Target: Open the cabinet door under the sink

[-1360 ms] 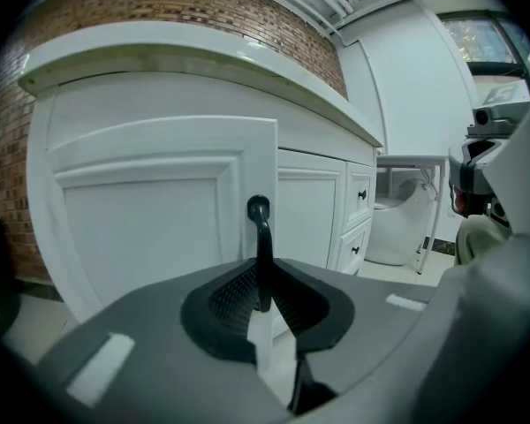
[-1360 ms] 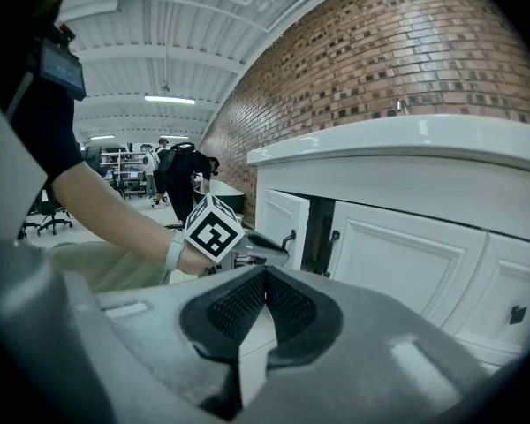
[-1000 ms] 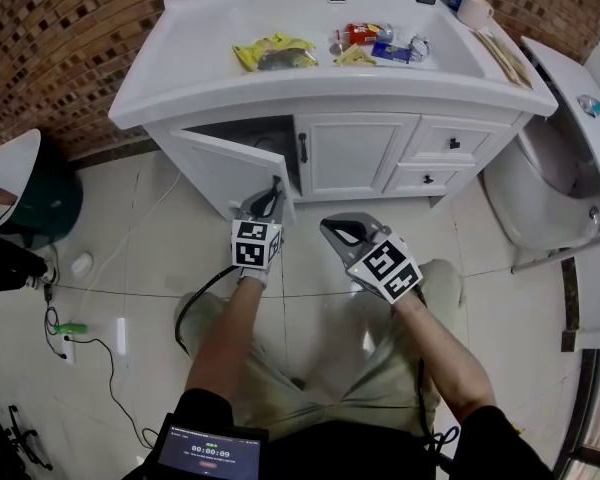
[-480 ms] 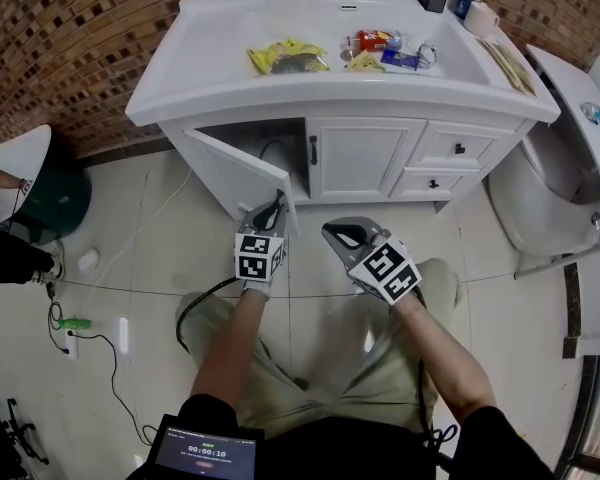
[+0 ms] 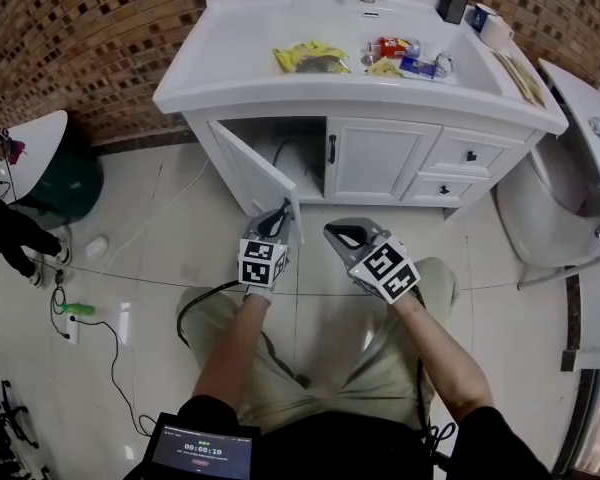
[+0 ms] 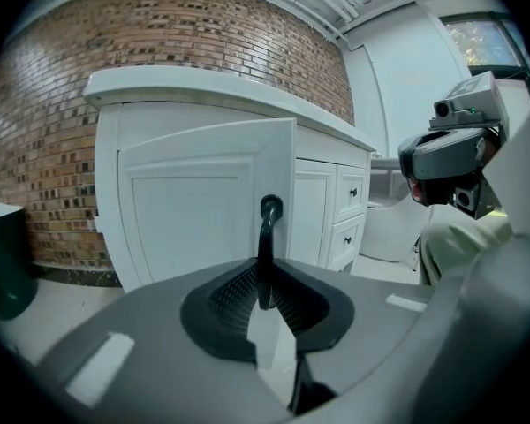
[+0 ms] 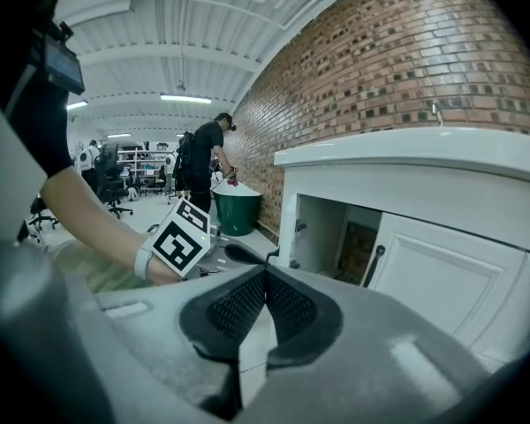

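Observation:
The white cabinet under the sink [image 5: 280,93] has its left door [image 5: 252,173] swung out toward me, and the dark inside [image 5: 295,153] shows behind it. My left gripper [image 5: 276,217] is at the door's free edge, shut on the black door handle [image 6: 267,230]. In the left gripper view the handle runs up from between the jaws in front of the door panel [image 6: 190,215]. My right gripper [image 5: 342,236] hangs beside it to the right, shut with nothing in it [image 7: 265,276]. The right door [image 5: 372,160] stays closed.
Two drawers [image 5: 458,171] sit right of the doors, and a toilet [image 5: 550,208] stands further right. Snack packets [image 5: 310,58] lie in the basin. A green bin [image 5: 65,183] and floor cables [image 5: 90,333] are at the left. My knees are just below the grippers.
The left door has swung further open as my left gripper drew back toward me with the handle. The right gripper has stayed where it was.

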A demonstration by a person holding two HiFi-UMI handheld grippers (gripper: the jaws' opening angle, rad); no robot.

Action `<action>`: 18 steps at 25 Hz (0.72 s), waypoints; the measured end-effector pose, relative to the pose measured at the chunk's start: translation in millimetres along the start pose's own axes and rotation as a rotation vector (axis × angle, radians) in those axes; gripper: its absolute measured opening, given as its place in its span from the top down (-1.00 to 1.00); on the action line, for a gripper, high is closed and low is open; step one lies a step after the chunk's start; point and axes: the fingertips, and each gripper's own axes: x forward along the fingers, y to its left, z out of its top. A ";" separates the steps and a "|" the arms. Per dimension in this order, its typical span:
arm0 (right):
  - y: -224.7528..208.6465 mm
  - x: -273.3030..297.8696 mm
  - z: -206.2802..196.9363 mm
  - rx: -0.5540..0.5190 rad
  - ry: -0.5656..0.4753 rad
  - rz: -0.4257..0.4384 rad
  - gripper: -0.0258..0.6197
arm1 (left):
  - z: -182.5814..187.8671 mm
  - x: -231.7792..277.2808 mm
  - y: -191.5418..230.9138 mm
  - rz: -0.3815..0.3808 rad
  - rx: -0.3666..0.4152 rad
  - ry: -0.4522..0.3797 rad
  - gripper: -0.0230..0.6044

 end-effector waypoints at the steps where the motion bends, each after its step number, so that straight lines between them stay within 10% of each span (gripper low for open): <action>1: 3.4 2.4 0.2 -0.002 0.002 0.005 0.95 | -1.5 -3.5 1.3 0.002 -0.002 -0.001 0.74; 18: 84.5 45.1 6.9 -0.017 0.022 0.128 0.95 | -40.8 -97.6 72.3 0.073 0.039 0.039 0.76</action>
